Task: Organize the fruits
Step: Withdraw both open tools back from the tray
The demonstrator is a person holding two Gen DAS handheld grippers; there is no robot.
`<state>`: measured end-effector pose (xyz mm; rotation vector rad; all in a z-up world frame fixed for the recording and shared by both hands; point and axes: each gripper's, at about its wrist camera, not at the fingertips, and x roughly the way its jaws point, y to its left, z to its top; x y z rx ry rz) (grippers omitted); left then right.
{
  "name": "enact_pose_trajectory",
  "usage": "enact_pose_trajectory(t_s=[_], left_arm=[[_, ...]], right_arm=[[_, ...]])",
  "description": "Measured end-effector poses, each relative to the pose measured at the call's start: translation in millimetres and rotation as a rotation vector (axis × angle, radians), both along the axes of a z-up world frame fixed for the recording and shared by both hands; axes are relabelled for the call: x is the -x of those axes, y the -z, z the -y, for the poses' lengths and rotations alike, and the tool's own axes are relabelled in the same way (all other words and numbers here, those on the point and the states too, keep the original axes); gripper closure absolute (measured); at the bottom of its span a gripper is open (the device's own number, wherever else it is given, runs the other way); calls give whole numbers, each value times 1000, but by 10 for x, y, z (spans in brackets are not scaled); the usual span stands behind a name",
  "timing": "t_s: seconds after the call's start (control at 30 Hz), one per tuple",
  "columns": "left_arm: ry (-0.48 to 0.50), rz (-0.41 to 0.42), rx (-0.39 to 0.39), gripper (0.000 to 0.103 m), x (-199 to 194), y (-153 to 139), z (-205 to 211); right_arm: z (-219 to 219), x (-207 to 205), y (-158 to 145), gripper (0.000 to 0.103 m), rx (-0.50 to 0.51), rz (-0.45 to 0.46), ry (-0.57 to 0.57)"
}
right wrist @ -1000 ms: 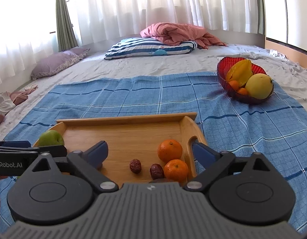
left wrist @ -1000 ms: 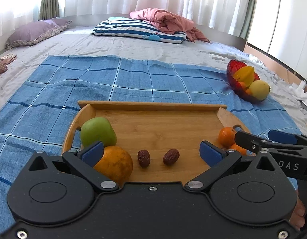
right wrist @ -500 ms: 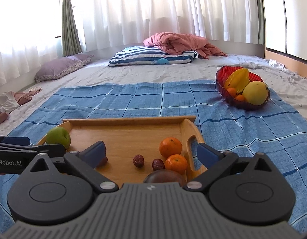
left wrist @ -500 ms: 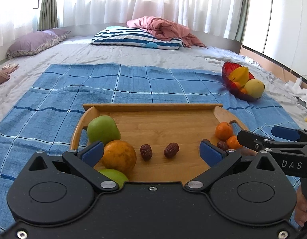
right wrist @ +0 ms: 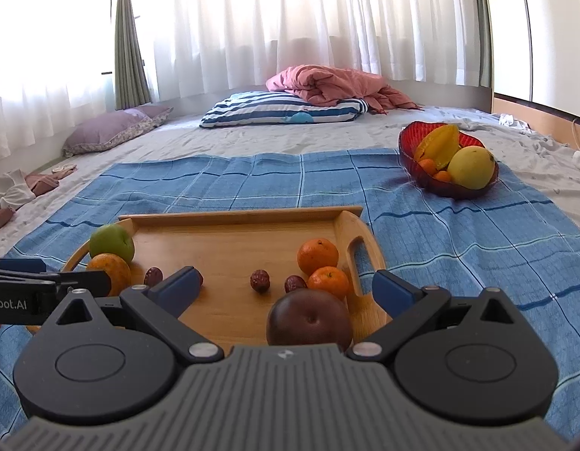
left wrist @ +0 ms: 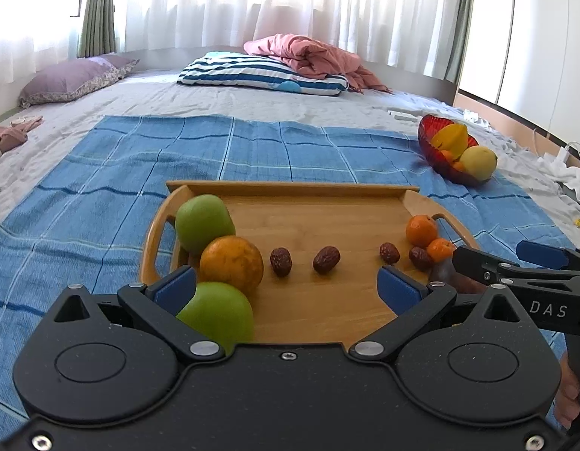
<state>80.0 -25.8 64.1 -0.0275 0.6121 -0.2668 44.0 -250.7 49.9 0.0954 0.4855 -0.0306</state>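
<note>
A wooden tray [left wrist: 312, 221] lies on the blue checked cloth. On its left side sit a green apple [left wrist: 204, 221], a large orange [left wrist: 231, 263] and a nearer green apple [left wrist: 216, 314]. Several dark dates [left wrist: 326, 259] lie across the middle. Two small tangerines [right wrist: 317, 255] and a dark red fruit [right wrist: 308, 321] sit at the right side. My left gripper [left wrist: 288, 287] is open and empty above the tray's near edge. My right gripper [right wrist: 286, 287] is open and empty over the tray's right part [right wrist: 229, 248].
A red glass bowl [right wrist: 414, 154] with a star fruit, a yellow fruit and small tangerines stands far right on the cloth [right wrist: 459, 244]. Pillows and a pink blanket [right wrist: 335, 86] lie at the back of the bed. Clothes lie at the far left.
Both grippers have pulled back and risen from the tray. More of the tray's near edge shows, including the nearer green apple and the dark red fruit.
</note>
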Motion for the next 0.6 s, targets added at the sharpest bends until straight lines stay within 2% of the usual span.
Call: enact_pose_trajectory(t_s=[0.6], left_arm=[[-12,5,4,0,181,124,3]], right_arm=[[-38,153,155,0,23,-1,16]])
